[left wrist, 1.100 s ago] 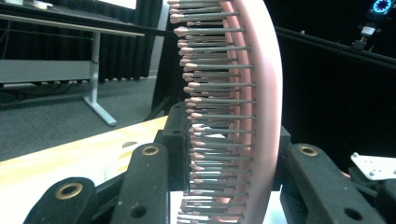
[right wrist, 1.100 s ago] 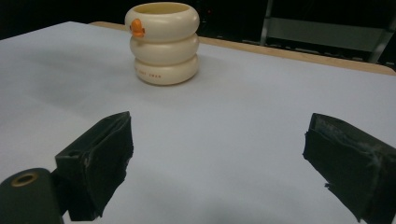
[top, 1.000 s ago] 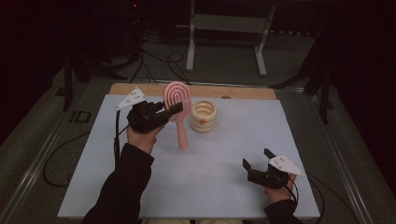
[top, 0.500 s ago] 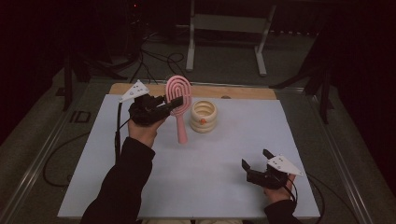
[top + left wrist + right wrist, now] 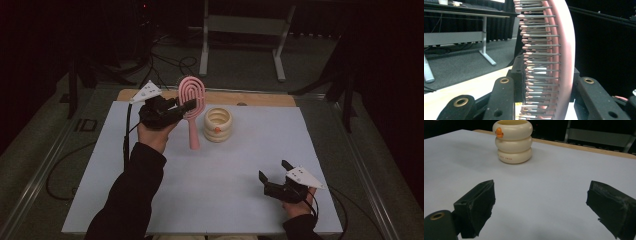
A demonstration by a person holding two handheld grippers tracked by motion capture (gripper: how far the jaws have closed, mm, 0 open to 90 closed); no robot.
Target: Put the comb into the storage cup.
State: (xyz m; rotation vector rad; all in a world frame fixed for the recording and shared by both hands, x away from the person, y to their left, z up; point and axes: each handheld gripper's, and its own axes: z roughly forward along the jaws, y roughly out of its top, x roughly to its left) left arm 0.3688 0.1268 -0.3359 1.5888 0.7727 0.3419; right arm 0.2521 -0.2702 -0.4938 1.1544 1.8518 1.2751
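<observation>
Meanwhile little has changed since the earlier pictures: the left gripper point(image 5: 186, 106) holds the hairbrush point(image 5: 191, 100) in much the same spot just left of the cream cup point(image 5: 218, 124), perhaps a touch higher, and the right gripper point(image 5: 274, 170) has kept its place near the table's point(image 5: 240, 165) front edge, well apart from the cup.

The hairbrush stands nearly upright, its long axis running top to bottom. Its oval head points up, above the level of the cup's rim, and the handle point(image 5: 193, 137) points down toward the table, ending just beside the cup's left side; whether the tip touches the surface cannot be told. In the left gripper view the bristles point(image 5: 537, 62) stick out sideways, to that picture's left, from the curved pink back.

It is a pink brush with an open, looped head made of nested oval ribs and a straight, slim handle of the same pink. The bristles are thin grey pins in close rows, each capped with a small pink ball.

The left gripper is clamped on the brush, its black jaws pressing either side of the lower head. The right gripper stands wide, with bare table between its pads point(image 5: 480, 202), and it faces the cup, a stack of three rounded rings with a small orange mark.
</observation>
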